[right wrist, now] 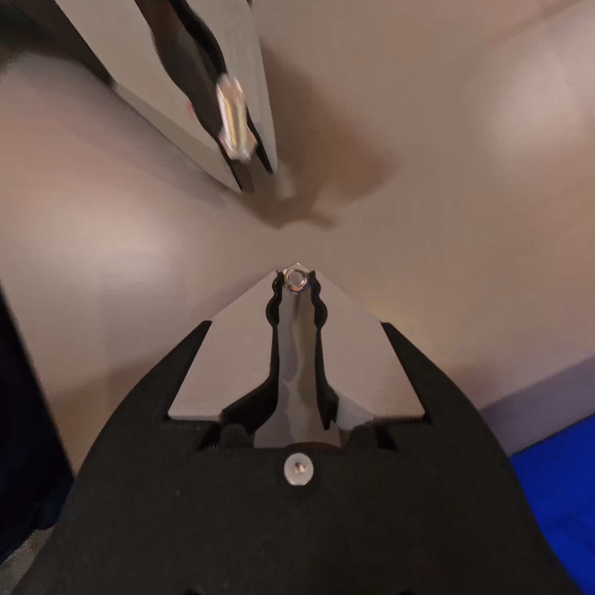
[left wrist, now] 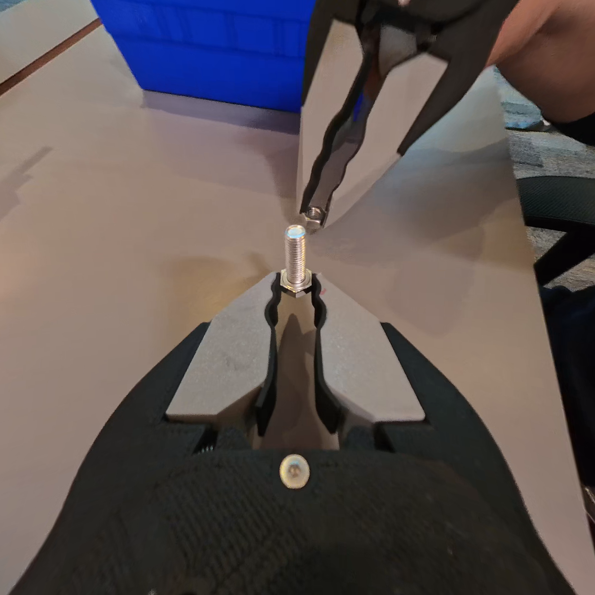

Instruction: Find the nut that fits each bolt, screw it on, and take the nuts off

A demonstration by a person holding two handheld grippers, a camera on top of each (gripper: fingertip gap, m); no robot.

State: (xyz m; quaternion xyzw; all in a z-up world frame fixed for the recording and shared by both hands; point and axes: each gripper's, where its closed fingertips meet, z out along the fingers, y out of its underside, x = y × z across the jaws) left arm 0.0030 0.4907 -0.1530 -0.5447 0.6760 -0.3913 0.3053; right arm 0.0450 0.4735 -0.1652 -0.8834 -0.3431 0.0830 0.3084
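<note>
**Bolt held in the left gripper, nut held in the right, tips almost meeting**

Bolt point(left wrist: 295, 257), silver and threaded, stands at the centre of the left wrist view. Its hexagonal head is clamped between the tips of the left gripper point(left wrist: 295, 286), and the shaft points up and away from the camera. The jaws are narrow, pressed against the head on both sides.

Just above and to the right of the bolt's free end, a small silver nut point(left wrist: 314, 216) is pinched at the very tip of the right gripper point(left wrist: 314, 217), which reaches down from the upper right of the frame. Nut and bolt end are very near each other; whether they touch cannot be told.

Behind them, a blue bin point(left wrist: 209, 54) sits on the beige table point(left wrist: 112, 225) at the top of the frame. A person's bare forearm point(left wrist: 547, 58) shows at the upper right.

The right wrist view shows what the other cannot: the nut point(right wrist: 296, 278) face on, its round hole visible, gripped between the narrowed tips of the right gripper point(right wrist: 296, 281) at frame centre. The bolt point(right wrist: 233, 117) appears blurred at upper left, held in the left gripper point(right wrist: 238, 151). Only a corner of the blue bin point(right wrist: 560, 483) shows at lower right.
</note>
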